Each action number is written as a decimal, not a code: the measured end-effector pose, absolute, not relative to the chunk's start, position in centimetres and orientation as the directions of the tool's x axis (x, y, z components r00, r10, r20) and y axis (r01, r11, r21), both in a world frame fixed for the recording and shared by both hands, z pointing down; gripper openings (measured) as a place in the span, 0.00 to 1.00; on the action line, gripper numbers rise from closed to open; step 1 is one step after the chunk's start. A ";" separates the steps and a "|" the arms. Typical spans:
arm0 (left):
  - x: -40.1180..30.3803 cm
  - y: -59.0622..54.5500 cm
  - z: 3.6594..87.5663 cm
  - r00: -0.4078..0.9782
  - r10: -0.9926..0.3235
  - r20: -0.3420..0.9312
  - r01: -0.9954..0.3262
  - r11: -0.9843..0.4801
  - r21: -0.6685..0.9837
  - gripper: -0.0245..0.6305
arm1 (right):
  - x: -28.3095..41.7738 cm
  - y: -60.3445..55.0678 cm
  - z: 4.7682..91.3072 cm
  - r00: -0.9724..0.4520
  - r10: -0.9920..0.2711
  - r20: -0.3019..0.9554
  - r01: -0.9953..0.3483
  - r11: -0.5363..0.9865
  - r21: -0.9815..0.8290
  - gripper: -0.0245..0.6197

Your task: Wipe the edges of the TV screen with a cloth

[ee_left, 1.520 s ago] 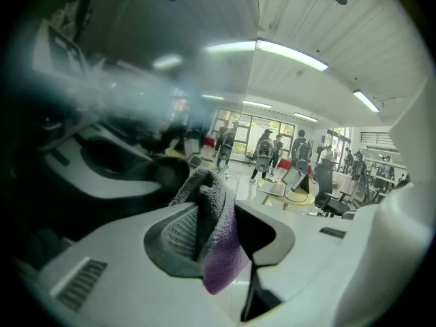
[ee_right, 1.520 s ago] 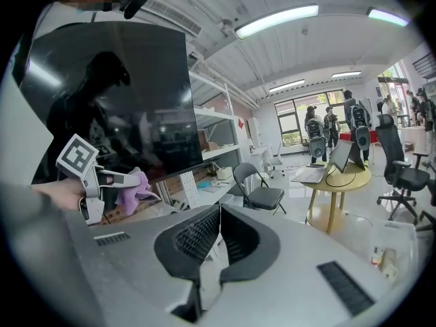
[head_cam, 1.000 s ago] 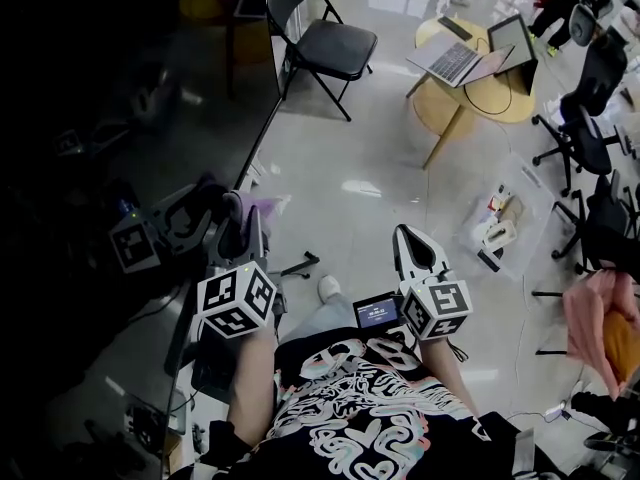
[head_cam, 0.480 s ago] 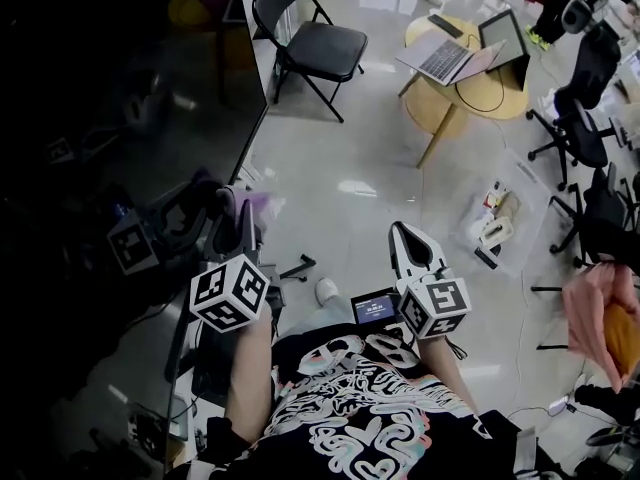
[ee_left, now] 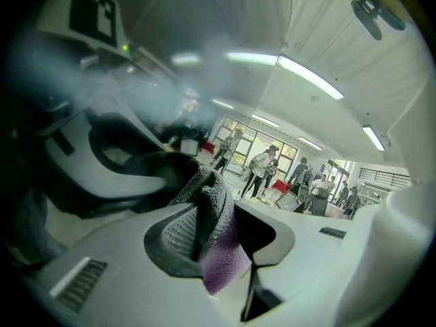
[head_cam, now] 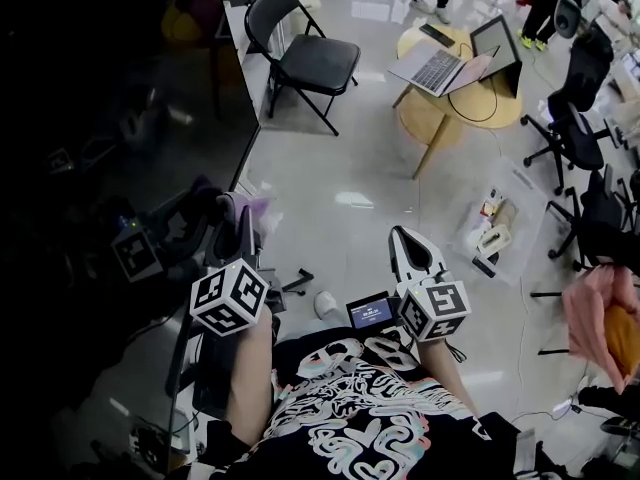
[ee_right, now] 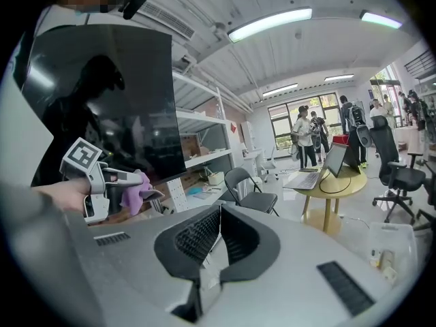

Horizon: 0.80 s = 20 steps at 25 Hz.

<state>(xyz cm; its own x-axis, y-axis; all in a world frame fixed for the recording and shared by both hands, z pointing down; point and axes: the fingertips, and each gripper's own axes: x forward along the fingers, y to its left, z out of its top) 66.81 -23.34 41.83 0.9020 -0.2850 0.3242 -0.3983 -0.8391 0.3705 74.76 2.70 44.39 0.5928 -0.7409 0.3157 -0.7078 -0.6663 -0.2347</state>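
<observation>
Clamping purple cloth (head_cam: 262, 209) in L gripper (head_cam: 238, 224) beside TV screen (head_cam: 120, 118) edge, R gripper (head_cam: 405, 240) pinched closed, empty

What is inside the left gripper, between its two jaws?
A purple cloth is clamped in the left gripper; one fold hangs out toward the camera. The part squeezed deeper inside is covered, so its full size cannot be seen.
</observation>
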 end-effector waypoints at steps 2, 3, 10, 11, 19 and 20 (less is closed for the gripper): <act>67.6 -23.3 41.8 0.903 -0.286 0.321 -0.398 -0.840 0.368 0.25 | 75.4 2.9 44.5 0.598 -0.735 0.319 -0.701 -0.672 -0.236 0.08; 67.9 -23.3 41.7 0.903 -0.287 0.321 -0.398 -0.840 0.368 0.25 | 75.7 2.9 44.5 0.600 -0.733 0.321 -0.698 -0.675 -0.238 0.08; 68.2 -23.3 41.8 0.904 -0.281 0.324 -0.395 -0.838 0.377 0.25 | 76.3 2.4 44.4 0.602 -0.735 0.312 -0.694 -0.675 -0.251 0.08; 68.2 -23.2 41.8 0.903 -0.281 0.326 -0.397 -0.837 0.376 0.25 | 76.3 2.4 44.3 0.600 -0.736 0.313 -0.694 -0.674 -0.253 0.08; 69.5 -23.5 41.6 0.901 -0.278 0.333 -0.398 -0.835 0.380 0.25 | 79.8 1.8 43.4 0.607 -0.736 0.299 -0.698 -0.674 -0.242 0.08; 69.5 -23.5 41.5 0.900 -0.283 0.331 -0.401 -0.833 0.380 0.25 | 80.1 1.5 43.4 0.601 -0.742 0.297 -0.706 -0.667 -0.238 0.08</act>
<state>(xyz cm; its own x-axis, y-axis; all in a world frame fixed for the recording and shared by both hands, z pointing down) 69.55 -23.51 41.55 0.9004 -0.2828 0.3307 -0.4014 -0.8332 0.3804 80.09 1.50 43.38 0.6013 -0.7420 0.2966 -0.7057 -0.6672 -0.2384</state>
